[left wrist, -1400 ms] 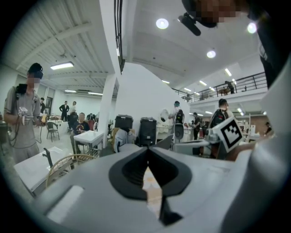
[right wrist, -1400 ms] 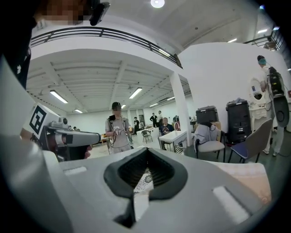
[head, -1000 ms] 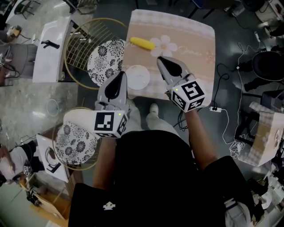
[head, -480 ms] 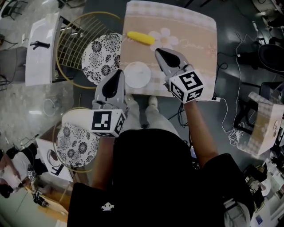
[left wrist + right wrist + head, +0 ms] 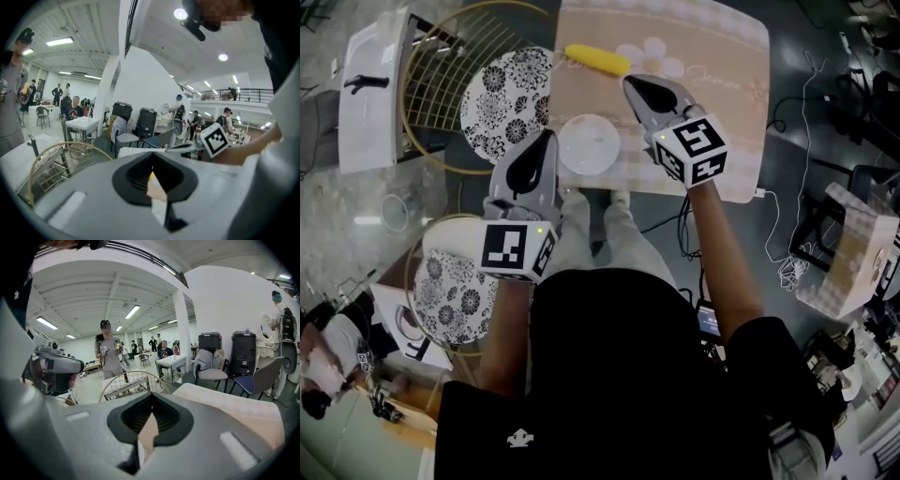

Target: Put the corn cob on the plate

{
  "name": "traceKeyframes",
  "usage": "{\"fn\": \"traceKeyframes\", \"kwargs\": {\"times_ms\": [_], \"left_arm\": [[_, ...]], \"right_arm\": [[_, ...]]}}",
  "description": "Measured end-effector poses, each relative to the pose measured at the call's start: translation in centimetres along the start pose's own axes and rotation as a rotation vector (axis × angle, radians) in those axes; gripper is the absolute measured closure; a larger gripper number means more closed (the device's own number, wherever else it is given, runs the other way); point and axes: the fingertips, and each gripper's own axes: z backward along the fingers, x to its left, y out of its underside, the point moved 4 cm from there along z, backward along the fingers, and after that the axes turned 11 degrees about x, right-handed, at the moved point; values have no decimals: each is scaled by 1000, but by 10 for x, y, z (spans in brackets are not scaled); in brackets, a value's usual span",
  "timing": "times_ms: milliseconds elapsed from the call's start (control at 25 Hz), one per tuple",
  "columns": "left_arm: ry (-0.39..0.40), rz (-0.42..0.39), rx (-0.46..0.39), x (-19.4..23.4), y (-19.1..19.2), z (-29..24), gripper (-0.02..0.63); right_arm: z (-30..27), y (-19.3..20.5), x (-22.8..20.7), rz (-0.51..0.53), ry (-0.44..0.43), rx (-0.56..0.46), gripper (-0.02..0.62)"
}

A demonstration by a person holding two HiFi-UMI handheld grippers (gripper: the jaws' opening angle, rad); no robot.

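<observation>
The yellow corn cob lies at the far left of the beige table. A small white plate sits near the table's front edge. My right gripper is shut and empty, its tips just right of and nearer than the corn, above the plate's far right. My left gripper is also shut and empty, hanging off the table's left side beside the plate. In the left gripper view a sliver of the corn cob shows through the gap below the left gripper. The right gripper points over the table.
Two chairs with black-and-white patterned cushions and gold wire backs stand left of the table and beside the person. A white side table is further left. Cables and a beige box lie on the floor at right.
Both grippers have moved forward and down toward the table. The right gripper's tips are now closer to the corn cob, and the left gripper's tips have come level with the plate.
</observation>
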Motion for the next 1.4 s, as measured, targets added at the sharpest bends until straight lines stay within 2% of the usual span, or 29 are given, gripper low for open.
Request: {"fn": "traceKeyframes", "kwargs": {"times_ms": [400,760,960,1080,1200,1400], "left_arm": [[13,53,56,11,34,-18,597],[-11,71,92,37,56,-22,597],[-5,96,117,36,70,-23,597],[-4,110,124,36,74,-27,597],[-11,125,129,40,78,-27,597],[-24,130,137,45,81,-24,597]], "right_arm": [[-56,18,-20,96,-9,101,591],[-107,26,-43,185,-14,167,571],[-137,42,-44,267,-34,245,518],[-155,48,-53,278,-45,268,475],[-171,52,-61,279,-41,289,405],[-194,72,-60,310,-82,387,339]]}}
